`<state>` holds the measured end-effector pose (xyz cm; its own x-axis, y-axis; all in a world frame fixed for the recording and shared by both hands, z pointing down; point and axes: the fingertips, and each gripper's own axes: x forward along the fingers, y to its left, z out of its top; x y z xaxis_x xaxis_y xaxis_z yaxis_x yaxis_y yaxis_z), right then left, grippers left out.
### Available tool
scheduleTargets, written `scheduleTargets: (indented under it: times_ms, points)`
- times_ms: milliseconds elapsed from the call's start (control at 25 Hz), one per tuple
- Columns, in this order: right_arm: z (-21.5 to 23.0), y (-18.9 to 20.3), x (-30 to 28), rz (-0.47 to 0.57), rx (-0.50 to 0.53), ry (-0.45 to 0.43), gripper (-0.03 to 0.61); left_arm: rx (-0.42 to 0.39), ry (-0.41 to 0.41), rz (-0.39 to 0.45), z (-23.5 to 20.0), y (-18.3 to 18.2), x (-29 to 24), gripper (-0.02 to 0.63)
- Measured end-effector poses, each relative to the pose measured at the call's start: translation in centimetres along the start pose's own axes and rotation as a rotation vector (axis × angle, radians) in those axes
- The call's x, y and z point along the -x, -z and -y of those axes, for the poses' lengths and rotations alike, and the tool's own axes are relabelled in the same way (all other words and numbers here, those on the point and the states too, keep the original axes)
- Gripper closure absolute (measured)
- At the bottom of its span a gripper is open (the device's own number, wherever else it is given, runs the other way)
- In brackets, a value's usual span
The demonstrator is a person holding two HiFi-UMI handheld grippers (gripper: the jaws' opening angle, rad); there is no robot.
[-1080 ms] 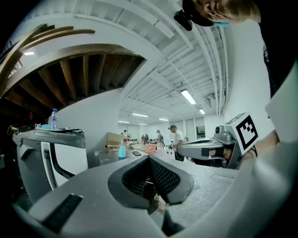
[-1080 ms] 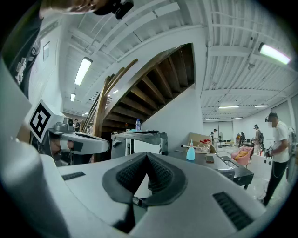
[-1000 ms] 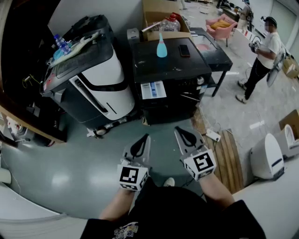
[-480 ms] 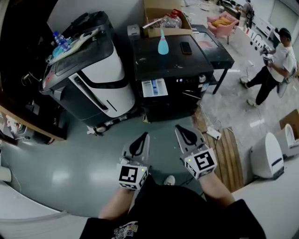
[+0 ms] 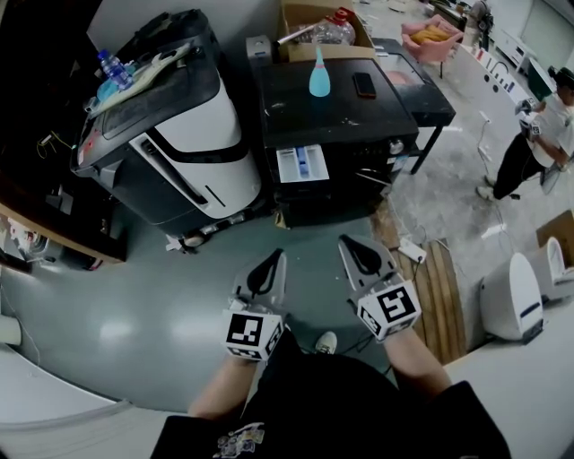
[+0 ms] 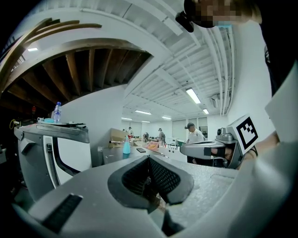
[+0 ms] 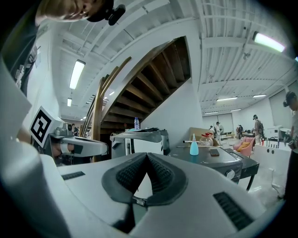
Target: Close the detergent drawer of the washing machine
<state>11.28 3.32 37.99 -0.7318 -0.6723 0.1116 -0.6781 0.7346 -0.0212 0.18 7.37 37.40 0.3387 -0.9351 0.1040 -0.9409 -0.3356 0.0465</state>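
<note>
The black washing machine [image 5: 336,121] stands ahead of me, and its white and blue detergent drawer [image 5: 300,164] is pulled out of the front at the upper left. My left gripper [image 5: 273,258] and right gripper [image 5: 351,243] hang side by side over the grey floor, well short of the machine. Both are shut with nothing between the jaws. The left gripper view looks along shut jaws [image 6: 149,158] toward the machine top [image 6: 135,151]. In the right gripper view the shut jaws [image 7: 146,155] point at the machine [image 7: 212,160].
A blue bottle [image 5: 318,77] and a phone [image 5: 364,85] lie on the machine top, with a cardboard box [image 5: 318,22] behind. A large grey and white appliance [image 5: 175,134] stands at the left. A wooden pallet [image 5: 441,296], a power strip [image 5: 411,252] and a person [image 5: 538,134] are at the right.
The washing machine and its drawer have come slightly nearer in the head view. Both grippers stay shut and side by side. The person at the right has walked further right.
</note>
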Motion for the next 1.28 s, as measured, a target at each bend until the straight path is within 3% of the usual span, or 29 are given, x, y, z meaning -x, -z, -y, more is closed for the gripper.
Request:
scheduleTargets:
  times_ms: [360, 560, 840, 1280]
  points:
    - [0.4, 0.3, -3.7, 0.016, 0.01, -0.004, 0.574, 0.021, 0.005, -0.029, -3.6, 1.0, -1.9, 0.609]
    - [0.4, 0.9, -5.6, -0.047, -0.037, 0.018, 0.547, 0.013, 0.002, -0.034, -5.9, 1.3, -2.9, 0.609]
    - [0.4, 0.8, -9.0, -0.026, -0.014, 0.026, 0.495, 0.022, 0.014, -0.058, -9.4, 2.0, -4.2, 0.604]
    - [-0.1, 1.1, -14.6, -0.039, -0.002, 0.068, 0.4, 0.014, 0.059, -0.116, -15.0, 2.8, -6.4, 0.44]
